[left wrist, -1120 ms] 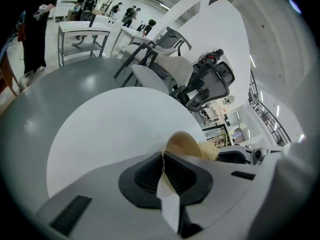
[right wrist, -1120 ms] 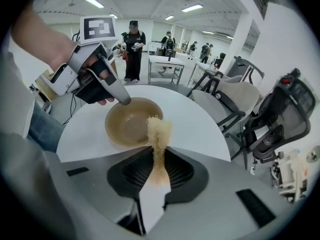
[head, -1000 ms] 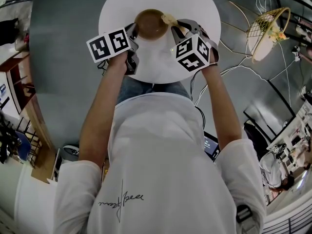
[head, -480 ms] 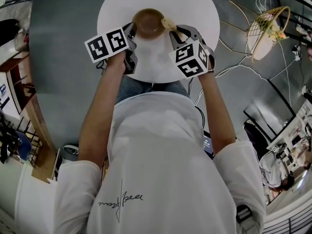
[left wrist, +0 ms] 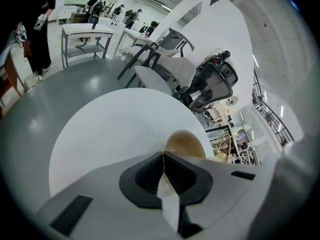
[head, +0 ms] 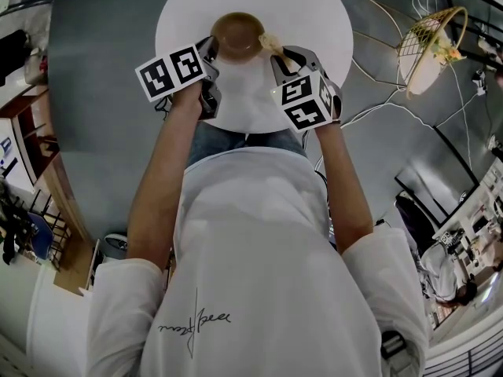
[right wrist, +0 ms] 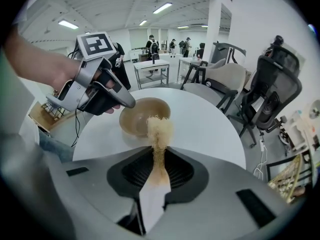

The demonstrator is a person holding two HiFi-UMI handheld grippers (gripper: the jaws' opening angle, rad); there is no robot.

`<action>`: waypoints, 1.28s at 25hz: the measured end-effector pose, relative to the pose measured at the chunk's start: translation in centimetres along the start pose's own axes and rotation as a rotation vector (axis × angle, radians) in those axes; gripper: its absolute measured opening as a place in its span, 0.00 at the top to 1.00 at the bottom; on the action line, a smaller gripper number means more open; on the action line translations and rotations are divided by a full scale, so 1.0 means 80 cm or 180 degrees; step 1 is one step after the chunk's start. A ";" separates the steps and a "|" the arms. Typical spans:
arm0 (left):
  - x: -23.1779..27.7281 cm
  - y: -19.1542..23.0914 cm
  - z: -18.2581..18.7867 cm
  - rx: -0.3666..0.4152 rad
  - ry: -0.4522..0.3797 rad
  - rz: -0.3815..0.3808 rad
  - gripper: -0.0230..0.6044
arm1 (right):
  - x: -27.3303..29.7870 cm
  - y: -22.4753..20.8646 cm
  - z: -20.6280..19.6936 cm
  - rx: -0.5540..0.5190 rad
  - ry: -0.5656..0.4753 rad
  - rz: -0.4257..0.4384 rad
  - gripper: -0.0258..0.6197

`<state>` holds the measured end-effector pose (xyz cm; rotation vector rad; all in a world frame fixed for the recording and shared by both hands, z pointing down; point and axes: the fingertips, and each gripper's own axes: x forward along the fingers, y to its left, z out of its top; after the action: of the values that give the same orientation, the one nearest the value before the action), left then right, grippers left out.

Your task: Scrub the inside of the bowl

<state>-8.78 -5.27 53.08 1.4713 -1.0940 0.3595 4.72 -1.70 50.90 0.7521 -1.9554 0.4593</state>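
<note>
On the round white counter (head: 314,14), your left tool (head: 212,51) is clamping the rim of the brown bowl (head: 237,36), probably light and stiff; your right tool (head: 279,53) is pinching a soft tan fibrous scrubber (right wrist: 159,128).

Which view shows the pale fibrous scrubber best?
The right gripper view: the pale fibrous scrubber stands large, clamped in the right tongs, before the brown round bowl. The head view shows it small at the bowl's rim; the left gripper view misses it.
</note>
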 end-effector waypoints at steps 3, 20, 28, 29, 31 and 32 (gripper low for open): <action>0.000 0.000 0.001 0.0003 0.0008 0.0014 0.94 | -0.001 0.002 -0.002 -0.0001 -0.0015 -0.0021 0.83; -0.002 0.004 -0.003 -0.0100 -0.0024 0.0014 0.94 | -0.003 0.030 -0.011 0.0063 -0.0036 0.0124 0.83; -0.002 0.007 -0.003 -0.0189 -0.0047 -0.0002 0.94 | -0.003 0.041 -0.010 0.0075 -0.0045 0.0206 0.83; -0.001 0.007 -0.002 -0.0203 -0.0047 -0.0005 0.94 | -0.003 0.042 -0.010 0.0076 -0.0047 0.0220 0.83; 0.000 0.004 -0.001 -0.0209 -0.0045 -0.0009 0.94 | -0.004 0.042 -0.011 0.0079 -0.0046 0.0245 0.83; 0.000 0.003 -0.001 -0.0207 -0.0044 -0.0011 0.94 | -0.004 0.044 -0.011 0.0084 -0.0044 0.0260 0.83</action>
<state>-8.96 -5.15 53.27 1.4197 -1.1043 0.3090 3.07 1.51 51.03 0.6958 -2.0017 0.5313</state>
